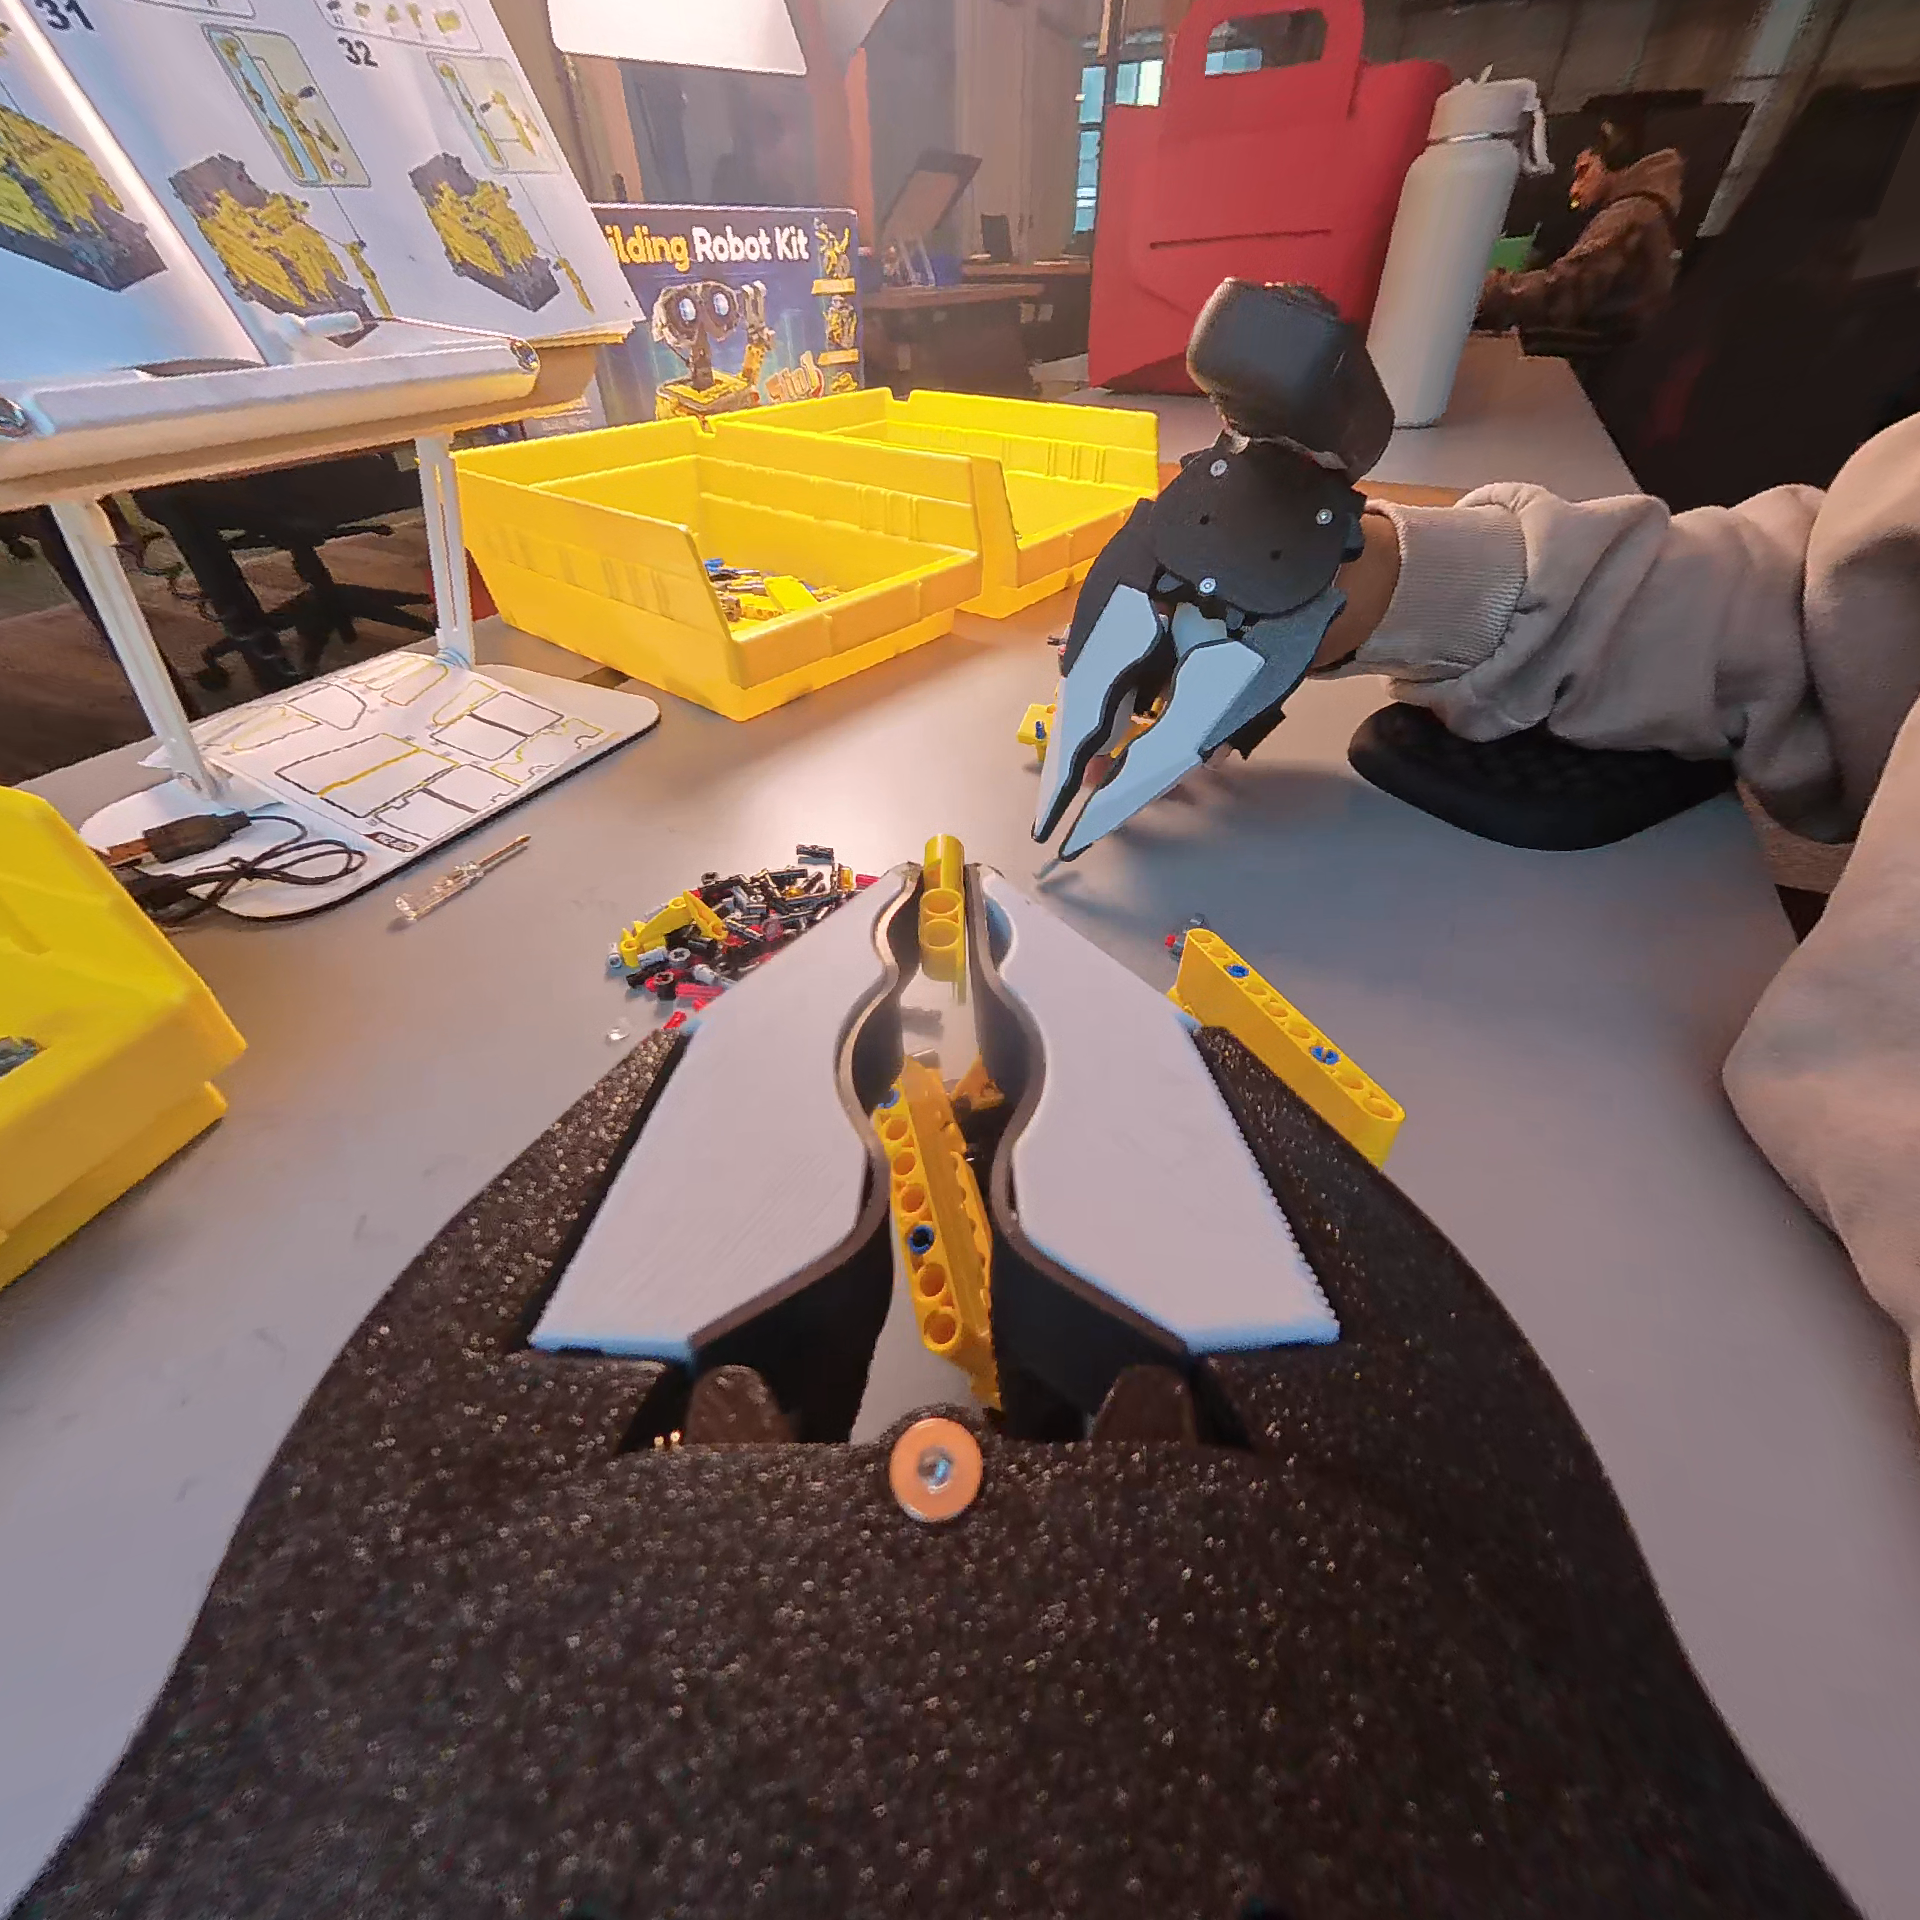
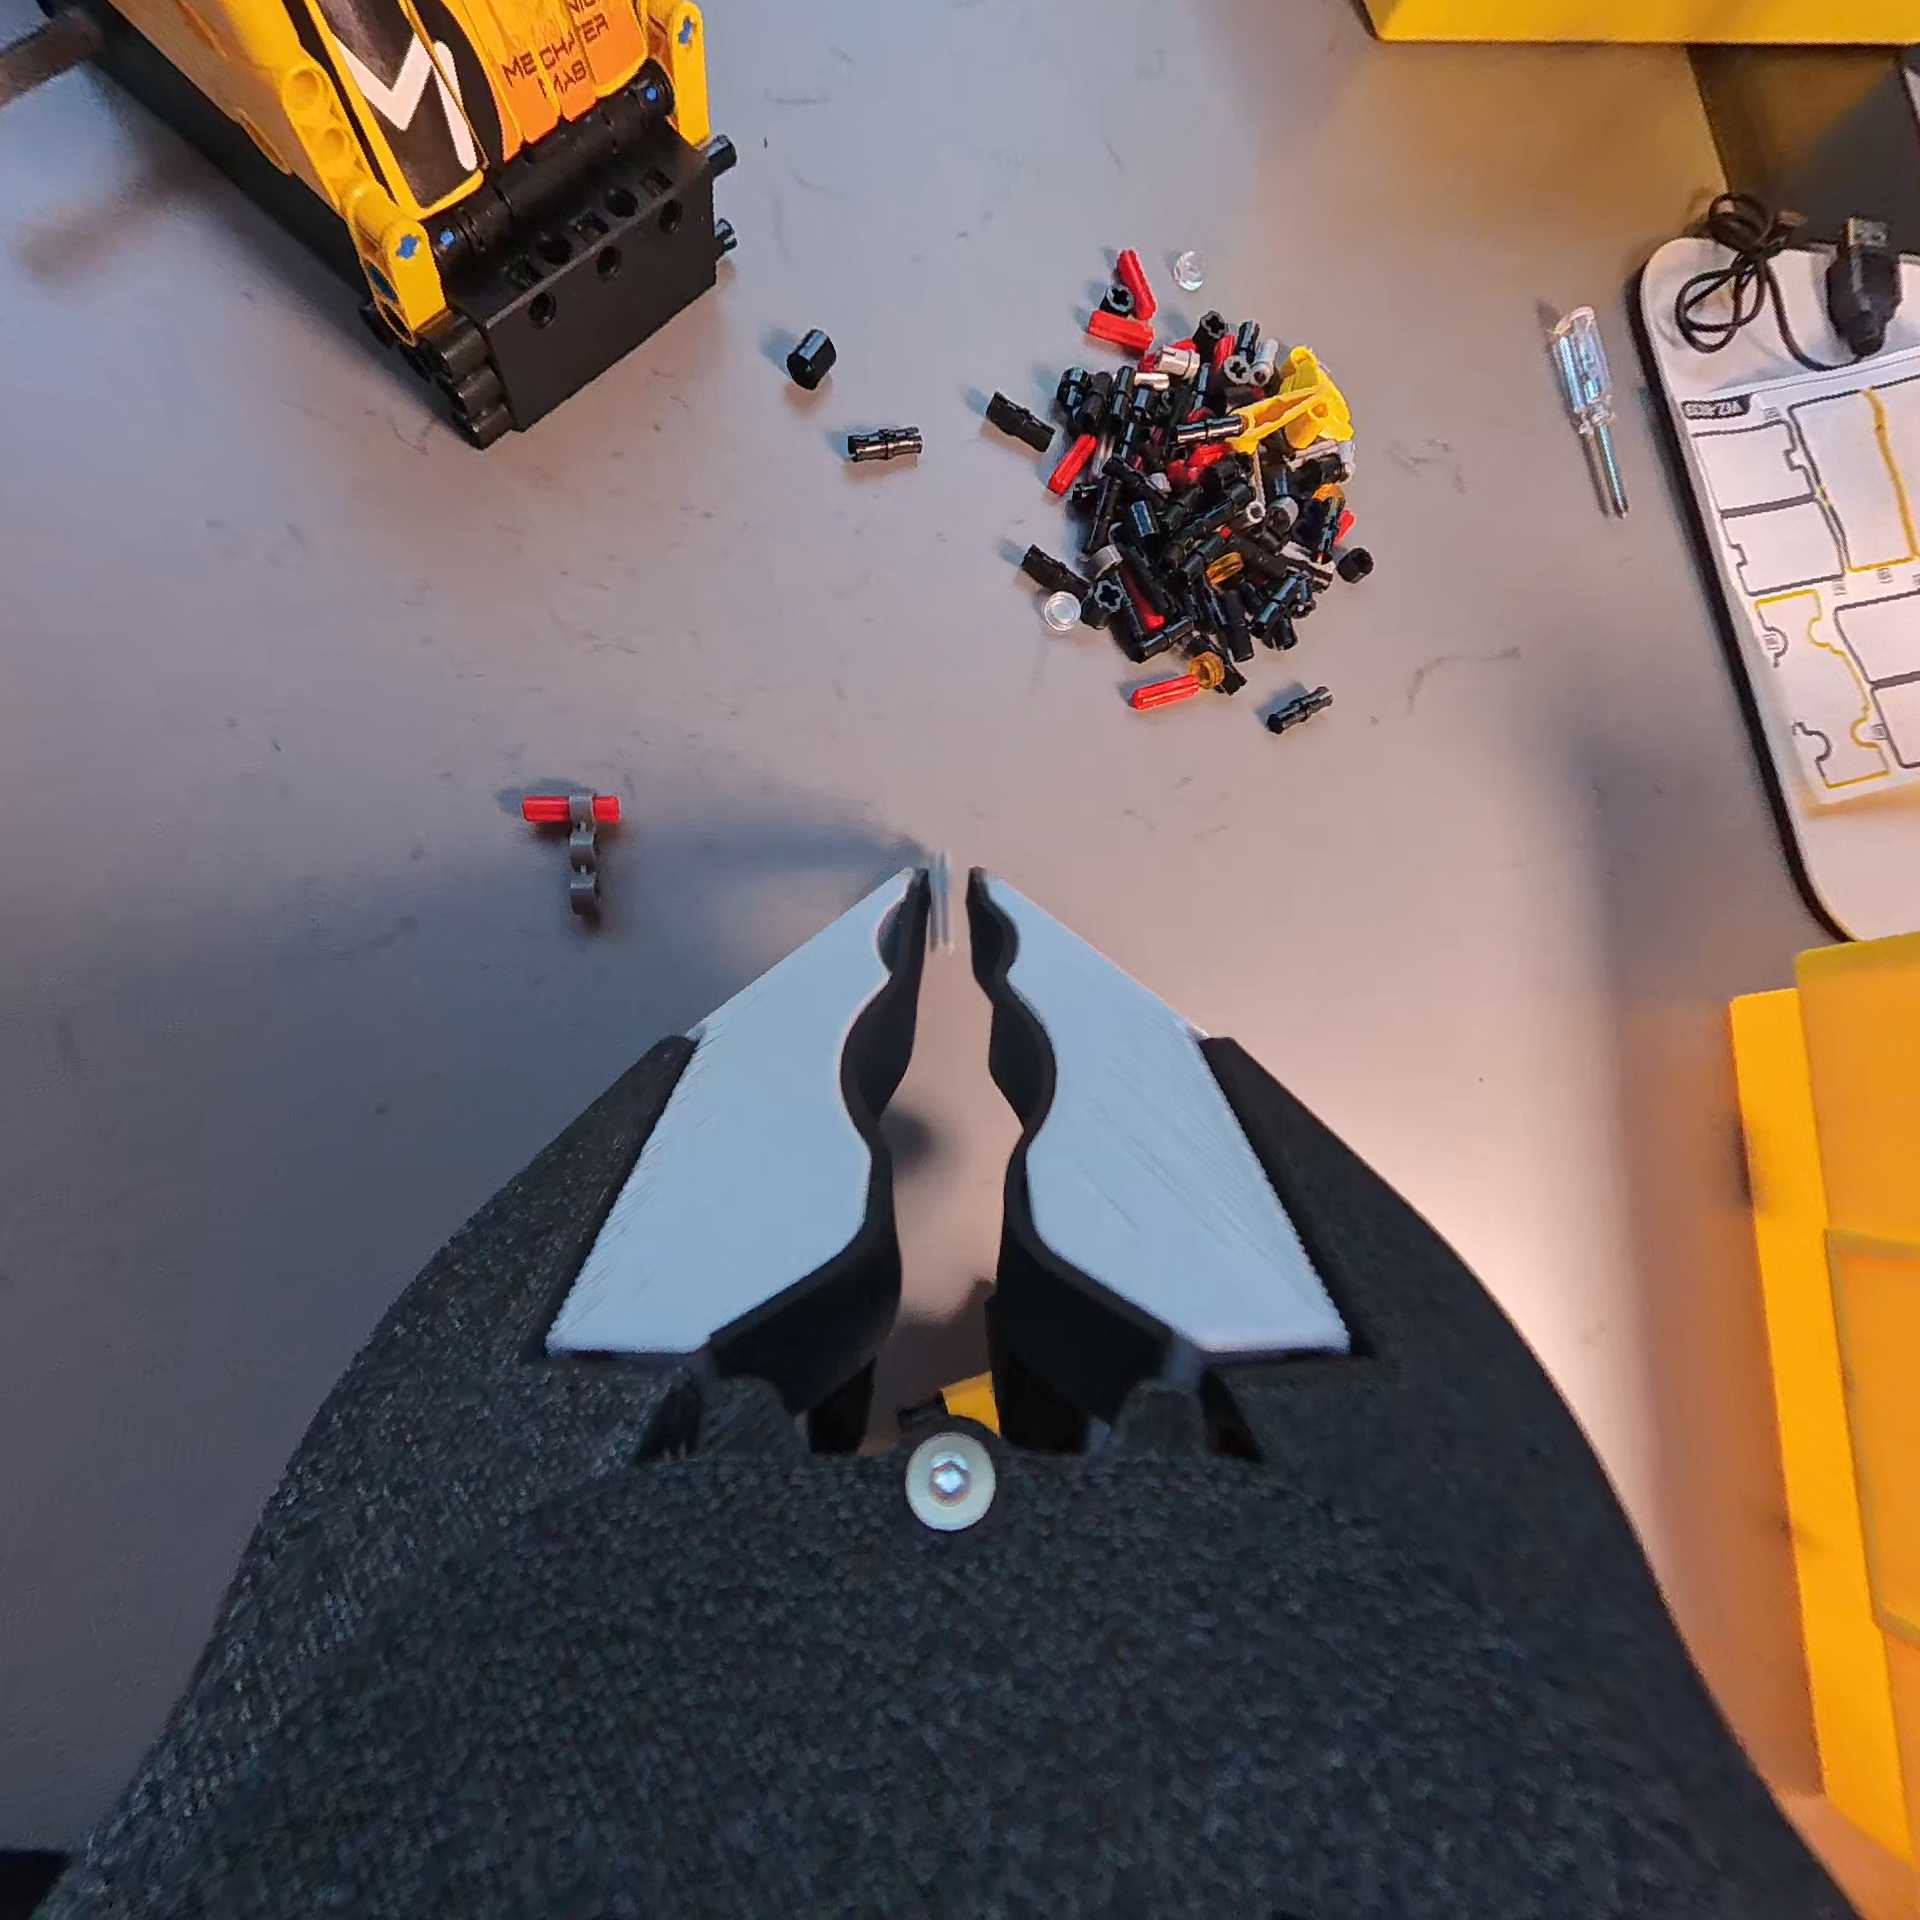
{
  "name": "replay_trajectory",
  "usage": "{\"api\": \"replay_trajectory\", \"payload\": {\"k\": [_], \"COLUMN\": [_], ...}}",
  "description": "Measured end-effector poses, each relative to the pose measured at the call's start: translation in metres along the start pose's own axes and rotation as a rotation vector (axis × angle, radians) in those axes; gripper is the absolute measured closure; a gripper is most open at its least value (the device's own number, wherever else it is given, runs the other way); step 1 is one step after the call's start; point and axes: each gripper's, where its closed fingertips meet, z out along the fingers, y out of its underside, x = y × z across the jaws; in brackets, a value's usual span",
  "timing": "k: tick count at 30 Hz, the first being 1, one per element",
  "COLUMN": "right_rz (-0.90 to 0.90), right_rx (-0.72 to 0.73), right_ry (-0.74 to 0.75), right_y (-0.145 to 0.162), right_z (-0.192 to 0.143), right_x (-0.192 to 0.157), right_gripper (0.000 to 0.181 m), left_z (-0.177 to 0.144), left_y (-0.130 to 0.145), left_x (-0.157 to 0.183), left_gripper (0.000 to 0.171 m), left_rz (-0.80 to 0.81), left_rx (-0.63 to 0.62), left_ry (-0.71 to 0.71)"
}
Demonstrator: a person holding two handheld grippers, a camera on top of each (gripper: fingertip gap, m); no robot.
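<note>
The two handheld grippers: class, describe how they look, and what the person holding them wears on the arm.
Each gripper, left gripper and right gripper, has two long pale grey fingers with wavy black inner edges, tapering to points. They sit in a speckled black body with a round washer and screw. The arm wears a beige sweatshirt sleeve.

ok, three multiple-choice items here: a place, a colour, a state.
1. The clear-handled screwdriver lies: A in a yellow bin; B between the parts pile and the stand base; C in a claw.
2. The beam in the left claw is: A yellow; B red; C black.
3. The left claw is: A open, empty; B out of view; C shut on the beam.
Key: B, it lies on the table there; A, yellow shows between the fingers; C, both fingers press it.
</note>
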Motion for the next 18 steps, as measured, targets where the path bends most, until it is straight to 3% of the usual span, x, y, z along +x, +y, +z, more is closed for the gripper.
{"api": "replay_trajectory", "payload": {"k": [4, 8, 11, 14, 16, 18], "right_rz": [0.045, 0.098, 0.113, 0.103, 0.100, 0.138], "right_rx": [0.074, 0.228, 0.325, 0.361, 0.455, 0.543], "right_ry": [0.013, 0.045, 0.048, 0.003, -0.051, -0.119], "right_y": [-0.011, -0.039, -0.057, -0.066, -0.082, -0.102], "right_z": [-0.007, -0.023, -0.030, -0.027, -0.031, -0.036], "right_x": [0.007, 0.017, 0.016, 0.004, -0.009, -0.021], "right_gripper": [0.162, 0.118, 0.109, 0.128, 0.162, 0.172], "left_z": [-0.003, -0.003, -0.002, 0.000, 0.004, 0.008], "left_y": [-0.003, -0.007, -0.010, -0.014, -0.014, -0.015], "left_x": [0.000, 0.006, 0.015, 0.026, 0.035, 0.046], "left_gripper": [0.166, 0.165, 0.165, 0.165, 0.165, 0.165], "left_rz": [0.009, 0.001, 0.014, 0.018, 0.022, 0.039], "left_rx": [0.010, 0.029, 0.050, 0.068, 0.066, 0.061], "left_ry": [-0.006, 0.030, 0.074, 0.124, 0.160, 0.202]}}
